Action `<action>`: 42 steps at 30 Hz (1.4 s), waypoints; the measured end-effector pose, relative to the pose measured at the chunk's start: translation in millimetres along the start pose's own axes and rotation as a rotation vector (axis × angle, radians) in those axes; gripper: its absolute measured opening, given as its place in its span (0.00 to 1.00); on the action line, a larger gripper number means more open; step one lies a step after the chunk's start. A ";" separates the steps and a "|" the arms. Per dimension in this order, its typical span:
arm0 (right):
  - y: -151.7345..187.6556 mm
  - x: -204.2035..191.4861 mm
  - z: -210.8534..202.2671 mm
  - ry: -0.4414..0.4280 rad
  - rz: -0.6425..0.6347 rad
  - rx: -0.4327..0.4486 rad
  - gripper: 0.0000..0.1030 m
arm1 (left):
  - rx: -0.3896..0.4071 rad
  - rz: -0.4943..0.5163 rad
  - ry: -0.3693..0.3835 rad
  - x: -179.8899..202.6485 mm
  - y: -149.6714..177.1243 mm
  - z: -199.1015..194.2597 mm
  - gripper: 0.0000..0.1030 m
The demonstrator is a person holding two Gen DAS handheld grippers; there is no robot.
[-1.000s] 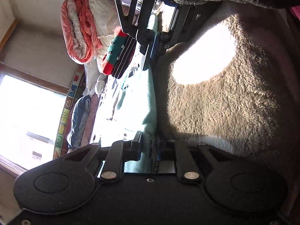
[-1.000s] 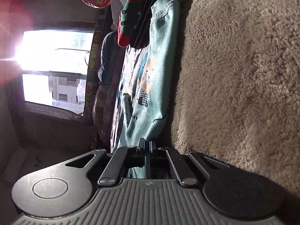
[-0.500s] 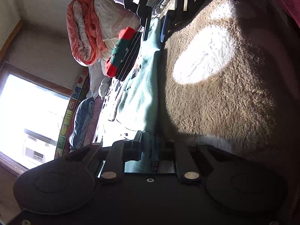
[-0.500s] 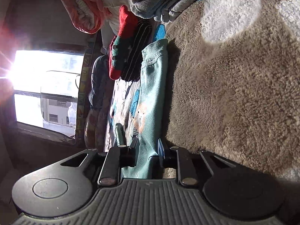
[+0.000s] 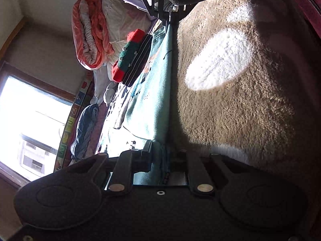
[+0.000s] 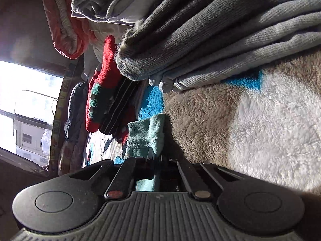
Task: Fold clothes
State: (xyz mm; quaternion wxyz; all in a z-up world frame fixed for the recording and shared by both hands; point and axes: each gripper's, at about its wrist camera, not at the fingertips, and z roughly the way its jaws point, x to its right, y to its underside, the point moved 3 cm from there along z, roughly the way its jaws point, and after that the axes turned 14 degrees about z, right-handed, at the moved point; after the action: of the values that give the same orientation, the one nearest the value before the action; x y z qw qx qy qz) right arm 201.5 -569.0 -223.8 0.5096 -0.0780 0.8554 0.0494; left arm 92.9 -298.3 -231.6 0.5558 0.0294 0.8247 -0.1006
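- While both cameras lie turned on their side, the left gripper (image 5: pixel 160 156) has its jaws pressed on the near edge of a teal garment (image 5: pixel 152 100), the cloth passing between them.
- Ahead of those jaws the garment runs as a long taut strip, printed with small figures, up to the right gripper (image 5: pixel 169 15), which shows at the far end in the left wrist view.
- To the right of the jaws spreads a tan fleece blanket (image 5: pixel 250 110) with a sunlit patch; the garment's edge lies along it.
- To the left of the strip, past its middle, sit a red and green sock (image 5: pixel 126 58) and a dark striped cloth (image 5: pixel 138 60), touching each other.
- Further left are an orange roll (image 5: pixel 88 30) of bedding and a bright window (image 5: pixel 30 120).
- In the right wrist view, the right gripper's jaws are closed on a teal cuff (image 6: pixel 148 136), a fold of it bunched just ahead of them.
- Above and ahead of these jaws hangs a grey knit (image 6: pixel 210 30), folded in layers and resting on the blanket.
- Left of the cuff, the sock and striped cloth show again, near but apart from it.
- A blue patch (image 6: pixel 152 102) of the blanket lies just beyond the cuff.
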 end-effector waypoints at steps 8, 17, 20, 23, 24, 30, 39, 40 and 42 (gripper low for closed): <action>1.7 -5.4 -4.1 0.033 -0.042 0.018 0.02 | 0.002 -0.011 -0.004 1.0 -0.3 -2.2 0.07; 25.0 -29.7 -37.7 0.065 -0.230 0.154 0.20 | -0.014 -0.086 -0.011 -10.5 1.5 -22.9 0.29; 35.0 -34.2 -54.4 0.054 -0.295 0.208 0.20 | -0.002 -0.177 0.002 -18.4 9.7 -44.5 0.54; 49.8 -39.0 -66.3 0.027 -0.347 0.226 0.21 | -0.005 -0.255 0.019 -21.9 24.1 -64.8 0.55; 55.6 -41.1 -69.6 0.017 -0.368 0.227 0.21 | -0.010 -0.282 0.023 -22.9 30.1 -71.2 0.55; 147.4 -72.1 -73.1 -0.080 -0.628 0.072 0.22 | -0.124 -0.673 0.080 -49.4 105.9 -95.6 0.55; 325.9 -96.1 -39.6 -0.158 -1.025 -0.272 0.22 | -0.294 -1.425 -0.014 -85.3 283.1 -115.8 0.52; 346.5 -96.7 -36.6 -0.163 -1.065 -0.308 0.22 | -0.295 -1.498 -0.027 -86.2 300.6 -118.2 0.51; 379.2 -99.0 -30.5 -0.175 -1.135 -0.364 0.22 | -0.292 -1.662 -0.058 -89.3 341.1 -123.4 0.51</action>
State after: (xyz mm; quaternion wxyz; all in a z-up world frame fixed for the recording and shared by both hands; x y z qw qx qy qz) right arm 151.8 -193.0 -120.4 0.5033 -0.6040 0.6130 -0.0784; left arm 69.2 65.4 -149.9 0.3200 -0.6617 0.5682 -0.3700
